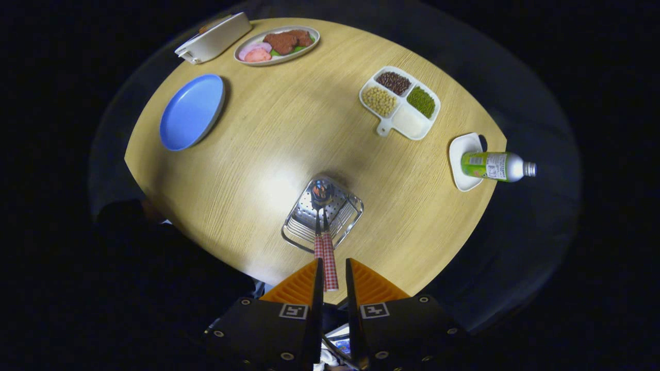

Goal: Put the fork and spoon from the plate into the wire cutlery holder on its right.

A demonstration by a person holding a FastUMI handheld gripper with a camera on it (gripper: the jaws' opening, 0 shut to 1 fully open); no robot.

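Gripper (332, 275) poised above the near edge of the table (247, 170), fingers set slightly apart with two red-checked handles (327, 257) rising between them; whether both fingers press on them cannot be told. Fork and spoon (320, 193) standing head-down in the wire cutlery holder (343, 219), just ahead of the fingers near the table's near edge. Blue plate (192, 111) bare by the left edge. Cutlery judged light, stiff and slick at the metal; best taken by the patterned handles, high up.
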